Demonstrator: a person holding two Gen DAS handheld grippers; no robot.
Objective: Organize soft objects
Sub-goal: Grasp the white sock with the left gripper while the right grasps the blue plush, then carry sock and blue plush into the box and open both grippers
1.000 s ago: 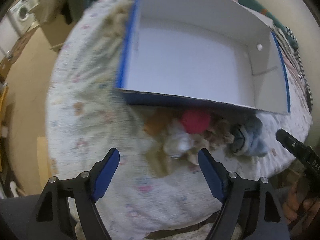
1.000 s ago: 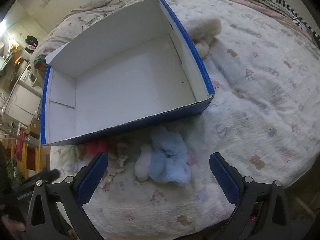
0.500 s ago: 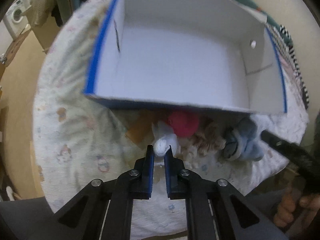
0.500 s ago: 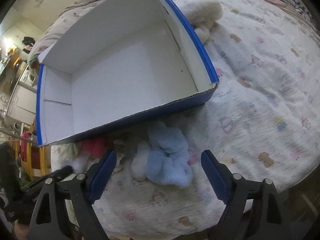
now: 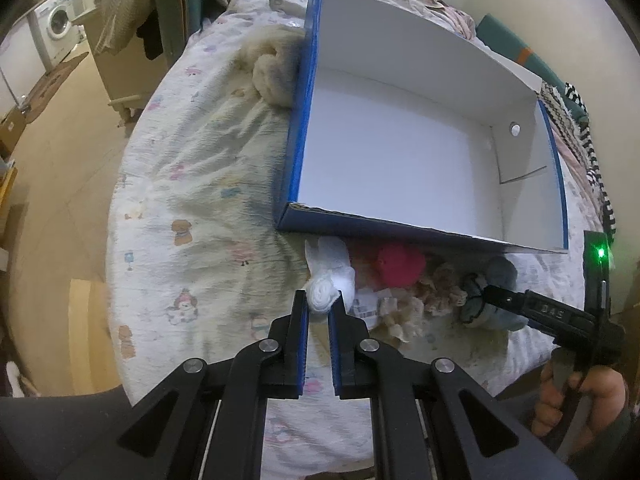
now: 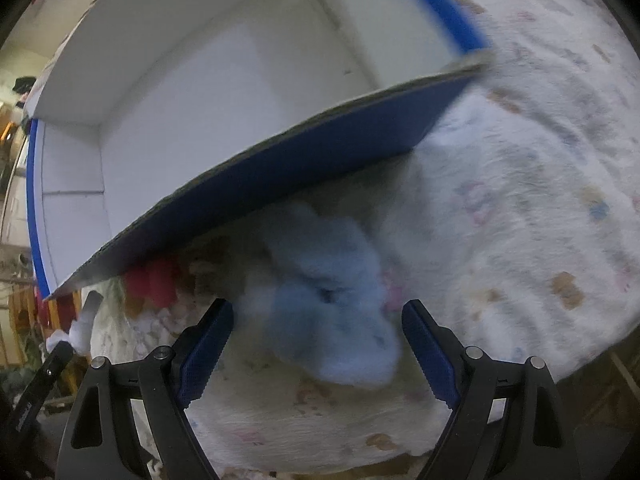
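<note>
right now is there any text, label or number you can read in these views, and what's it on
"045", roughly: pale digits on the black body of the right tool, seen in the left wrist view; blurred, so the reading is uncertain.
Paper tag lying among the soft toys by the white plush that the left tool grips: printed lines and what looks like a barcode, too small to read.
Blue and white box: no print visible.
Right wrist view: nothing readable.
</note>
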